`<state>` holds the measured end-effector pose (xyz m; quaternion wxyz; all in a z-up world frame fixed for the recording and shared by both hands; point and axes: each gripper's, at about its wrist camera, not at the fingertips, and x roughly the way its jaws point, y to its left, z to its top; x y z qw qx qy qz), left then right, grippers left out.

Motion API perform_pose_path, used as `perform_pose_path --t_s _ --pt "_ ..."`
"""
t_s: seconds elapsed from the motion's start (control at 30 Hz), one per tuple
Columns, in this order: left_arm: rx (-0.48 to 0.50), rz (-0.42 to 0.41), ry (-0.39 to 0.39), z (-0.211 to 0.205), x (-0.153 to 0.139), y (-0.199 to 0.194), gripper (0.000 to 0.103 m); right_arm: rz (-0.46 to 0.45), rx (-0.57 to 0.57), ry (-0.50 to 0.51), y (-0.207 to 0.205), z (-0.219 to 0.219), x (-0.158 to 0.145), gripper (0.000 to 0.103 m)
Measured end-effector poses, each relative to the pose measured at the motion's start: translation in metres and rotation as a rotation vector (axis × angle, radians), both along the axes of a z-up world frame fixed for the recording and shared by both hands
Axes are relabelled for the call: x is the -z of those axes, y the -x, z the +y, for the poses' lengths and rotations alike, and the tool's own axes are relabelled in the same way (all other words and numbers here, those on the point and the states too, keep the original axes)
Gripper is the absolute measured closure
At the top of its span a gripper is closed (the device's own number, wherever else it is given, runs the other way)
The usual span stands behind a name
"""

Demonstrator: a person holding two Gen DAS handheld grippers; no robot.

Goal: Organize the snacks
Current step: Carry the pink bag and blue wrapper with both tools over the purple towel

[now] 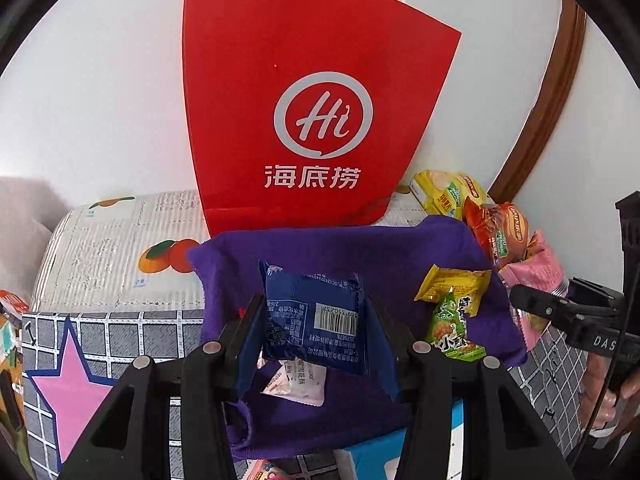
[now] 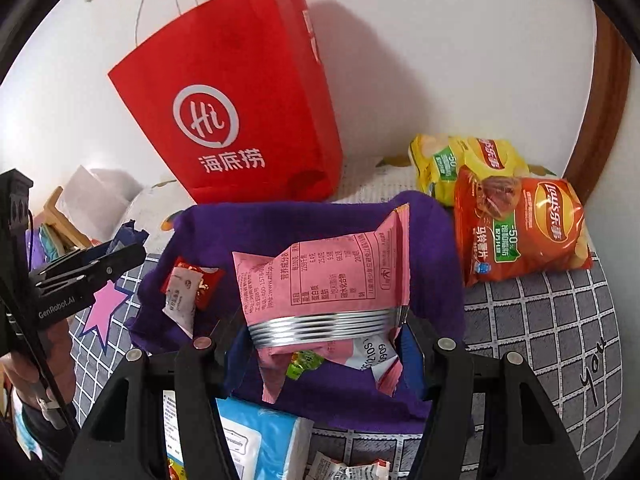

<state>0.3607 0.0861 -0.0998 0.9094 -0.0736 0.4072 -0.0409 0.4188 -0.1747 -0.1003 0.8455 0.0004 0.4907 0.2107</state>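
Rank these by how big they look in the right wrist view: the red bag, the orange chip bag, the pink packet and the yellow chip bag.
1. Red bag, clearly largest.
2. Pink packet and orange chip bag: alike; the packet sits in the claw, close to the camera, so I won't rank them.
3. Yellow chip bag, smallest, though partly hidden behind the orange one.

Small white sachet (image 1: pixel 298 384) half hidden beneath blue packet (image 1: pixel 316 320); print unreadable.

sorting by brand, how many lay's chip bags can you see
2: a yellow bag against the wall and an orange-red bag in front, overlapping it, right of the purple cloth. Others may be hidden.
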Motion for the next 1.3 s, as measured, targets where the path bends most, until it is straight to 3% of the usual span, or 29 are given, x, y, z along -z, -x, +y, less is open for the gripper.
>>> perform_pose_path --t_s 0.23,0.67,1.3 --pt "-0.002 0.007 -0.003 -0.002 0.002 -0.001 0.056 0.024 -0.023 0.027 0.000 -0.001 0.001 0.041" --pt "0.003 0.015 -0.006 -0.005 0.005 -0.002 0.056 0.111 -0.041 0.088 -0.007 0.003 0.031 0.040" --pt "0.010 0.020 -0.001 -0.007 0.007 -0.003 0.056 0.141 -0.024 0.146 -0.014 0.004 0.051 0.040"
